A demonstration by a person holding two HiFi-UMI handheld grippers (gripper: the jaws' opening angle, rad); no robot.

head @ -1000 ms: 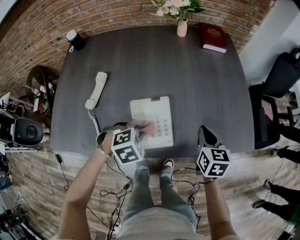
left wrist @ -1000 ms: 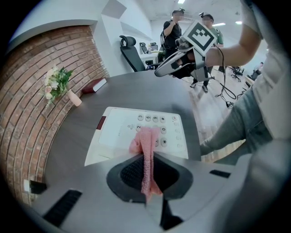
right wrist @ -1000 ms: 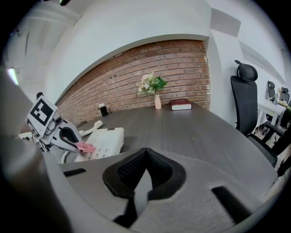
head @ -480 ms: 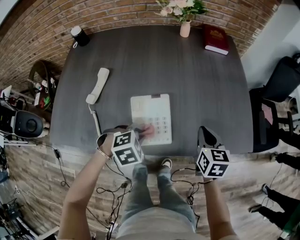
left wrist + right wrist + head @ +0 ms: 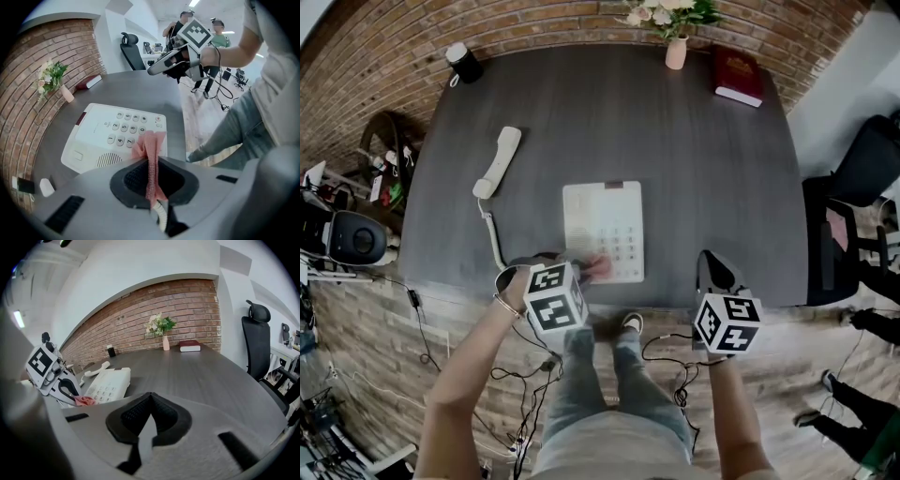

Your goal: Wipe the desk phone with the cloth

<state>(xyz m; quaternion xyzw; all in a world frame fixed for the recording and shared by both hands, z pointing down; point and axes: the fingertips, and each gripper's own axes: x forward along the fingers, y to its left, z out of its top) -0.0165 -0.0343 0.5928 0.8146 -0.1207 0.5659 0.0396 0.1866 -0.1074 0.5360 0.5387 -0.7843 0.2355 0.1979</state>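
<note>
The left gripper [image 5: 151,183] is clenched on the pink cloth [image 5: 150,152], which runs as a thin bunched strip between its jaws. The free end of the cloth spills out onto the near edge of the phone [image 5: 603,230], just by the bottom row of keys. The phone lies flat near the front middle of the desk [image 5: 703,159]. Its handset [image 5: 497,161] is off the cradle, well apart to the left, joined to the phone by a cord [image 5: 490,239]. The right gripper [image 5: 149,420] hovers off the desk's front edge to the right of the phone, with its jaws pressed together on nothing. The cloth looks soft, light and limp, so only the part close to the jaws is likely to press with any force, and the loose tip will probably just trail. A pinch on a thicker fold would give a broader wiping face. The phone seems to be a light plastic shell on a smooth top, and it may well slide under a sideways stroke. The keys will likely give under pressure. If steadying is wanted, the plain right rim, clear of the buttons, looks the safest place to hold.
</note>
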